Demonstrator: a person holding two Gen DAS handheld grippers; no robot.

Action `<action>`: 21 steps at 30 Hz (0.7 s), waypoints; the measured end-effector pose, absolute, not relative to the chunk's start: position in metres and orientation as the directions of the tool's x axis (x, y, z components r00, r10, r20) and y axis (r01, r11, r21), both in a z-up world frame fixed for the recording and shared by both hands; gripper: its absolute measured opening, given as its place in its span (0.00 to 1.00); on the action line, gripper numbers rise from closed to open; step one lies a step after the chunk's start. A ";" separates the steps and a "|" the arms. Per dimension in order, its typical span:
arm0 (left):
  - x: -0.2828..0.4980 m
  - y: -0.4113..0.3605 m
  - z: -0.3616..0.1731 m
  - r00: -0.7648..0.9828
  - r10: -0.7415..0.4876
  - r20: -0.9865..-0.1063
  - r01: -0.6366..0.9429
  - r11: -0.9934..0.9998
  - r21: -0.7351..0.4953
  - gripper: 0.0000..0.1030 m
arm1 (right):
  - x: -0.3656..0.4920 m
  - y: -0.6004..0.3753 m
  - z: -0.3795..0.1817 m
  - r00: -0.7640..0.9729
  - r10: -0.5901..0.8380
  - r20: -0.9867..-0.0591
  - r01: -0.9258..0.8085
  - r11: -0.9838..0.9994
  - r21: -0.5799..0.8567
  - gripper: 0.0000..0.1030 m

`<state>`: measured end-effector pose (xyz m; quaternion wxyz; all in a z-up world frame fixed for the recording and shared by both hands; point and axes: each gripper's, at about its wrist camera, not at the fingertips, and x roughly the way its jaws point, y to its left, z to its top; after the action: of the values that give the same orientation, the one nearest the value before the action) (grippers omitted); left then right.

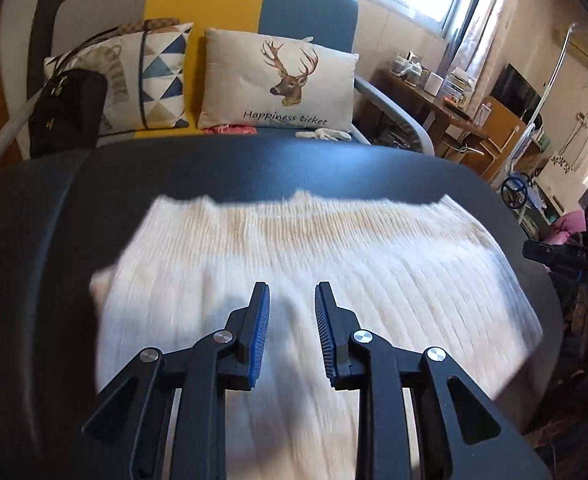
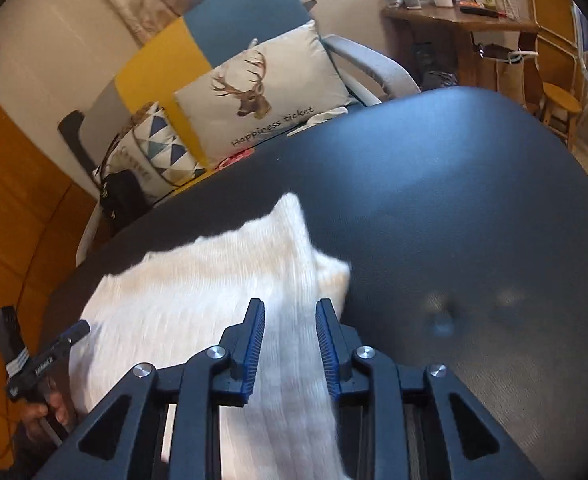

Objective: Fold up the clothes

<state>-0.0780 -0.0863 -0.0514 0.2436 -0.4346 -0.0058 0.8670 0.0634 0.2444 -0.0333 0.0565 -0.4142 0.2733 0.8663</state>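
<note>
Clearly the white ribbed knit (image 1: 277, 264) lying flat on the dark table (image 1: 33, 240) is soft, light and floppy, so it should sag unless pinched at an edge or corner. The left gripper (image 1: 291, 300) and right gripper (image 2: 289, 316) hover over it, fingers apart and empty; blur hides its folds.

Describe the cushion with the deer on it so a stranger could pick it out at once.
Start at the sofa with grey, yellow and blue panels behind the dark table. Two cushions lean on its backrest; take the deer cushion in front of the blue panel. It alone shows an antlered deer head above the words "Happiness ticket", while the triangle cushion beside it has blue and tan triangles.
</note>
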 end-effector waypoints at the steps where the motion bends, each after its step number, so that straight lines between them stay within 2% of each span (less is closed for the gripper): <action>1: -0.069 -0.090 -0.053 -0.506 0.421 -0.753 -0.411 -0.885 -0.219 0.25 | 0.070 0.239 -0.037 -0.632 -0.134 -0.763 -0.314 -0.856 0.410 0.27; 6: -0.036 -0.110 -0.072 -0.480 0.405 -0.778 -0.380 -0.895 -0.231 0.25 | 0.094 0.221 -0.067 -0.541 -0.181 -0.822 -0.288 -0.878 0.383 0.27; 10: -0.021 -0.117 -0.078 -0.472 0.385 -0.793 -0.369 -0.903 -0.219 0.25 | 0.098 0.215 -0.081 -0.504 -0.159 -0.849 -0.315 -0.881 0.352 0.26; 11: -0.018 -0.117 -0.078 -0.473 0.380 -0.795 -0.370 -0.905 -0.212 0.25 | 0.101 0.214 -0.082 -0.502 -0.146 -0.852 -0.309 -0.891 0.334 0.13; 12: -0.017 -0.117 -0.078 -0.471 0.375 -0.798 -0.369 -0.906 -0.208 0.25 | 0.100 0.211 -0.080 -0.502 -0.133 -0.855 -0.300 -0.900 0.316 0.08; 17: -0.009 -0.123 -0.067 -0.471 0.397 -0.787 -0.360 -0.902 -0.239 0.25 | 0.122 0.190 -0.042 -0.579 -0.164 -0.799 -0.213 -0.915 0.342 0.05; 19: -0.007 -0.124 -0.064 -0.475 0.398 -0.785 -0.364 -0.901 -0.237 0.29 | 0.134 0.193 -0.043 -0.562 -0.131 -0.816 -0.245 -0.917 0.316 0.05; 21: -0.009 -0.125 -0.066 -0.475 0.388 -0.790 -0.367 -0.903 -0.223 0.30 | 0.140 0.203 -0.069 -0.499 -0.125 -0.858 -0.295 -0.906 0.304 0.05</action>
<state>-0.0089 -0.1248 -0.0661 0.2197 -0.4626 -0.0113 0.8588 0.1403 0.2030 -0.0688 0.0508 -0.4981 0.2110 0.8395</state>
